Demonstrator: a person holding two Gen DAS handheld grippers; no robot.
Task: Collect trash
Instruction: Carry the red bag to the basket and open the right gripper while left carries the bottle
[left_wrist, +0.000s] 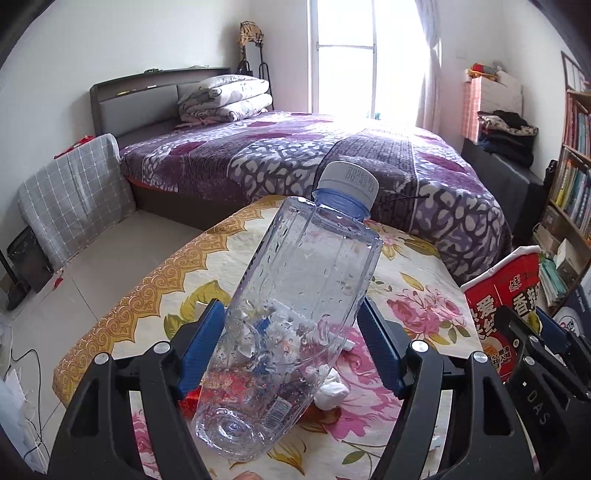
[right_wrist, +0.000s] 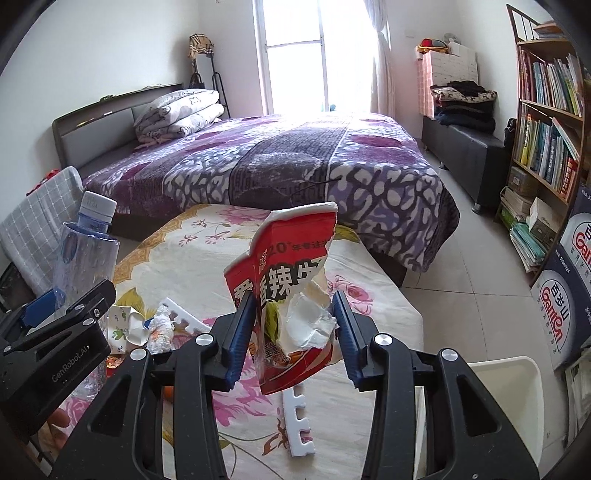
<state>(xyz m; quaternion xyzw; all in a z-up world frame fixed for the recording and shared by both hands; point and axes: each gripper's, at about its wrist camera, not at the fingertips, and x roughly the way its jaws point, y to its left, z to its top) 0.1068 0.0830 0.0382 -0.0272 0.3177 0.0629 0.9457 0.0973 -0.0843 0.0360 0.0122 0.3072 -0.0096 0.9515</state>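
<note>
My left gripper (left_wrist: 290, 332) is shut on a clear empty plastic bottle (left_wrist: 295, 302) with a white cap, held tilted above the floral table (left_wrist: 155, 295). The bottle also shows at the left of the right wrist view (right_wrist: 85, 251). My right gripper (right_wrist: 293, 325) is shut on a crushed red noodle cup (right_wrist: 291, 288), held above the table; the cup shows at the right of the left wrist view (left_wrist: 506, 295). Crumpled tissue (right_wrist: 160, 328) and a crushed floral paper cup (right_wrist: 123, 323) lie on the table, with a red wrapper (left_wrist: 190, 400) under the bottle.
A white notched foam strip (right_wrist: 301, 421) lies on the table (right_wrist: 369, 280). A white bin rim (right_wrist: 506, 387) shows at lower right. A purple bed (right_wrist: 258, 162) stands beyond the table, a bookshelf (right_wrist: 546, 122) and cartons (right_wrist: 565, 295) on the right.
</note>
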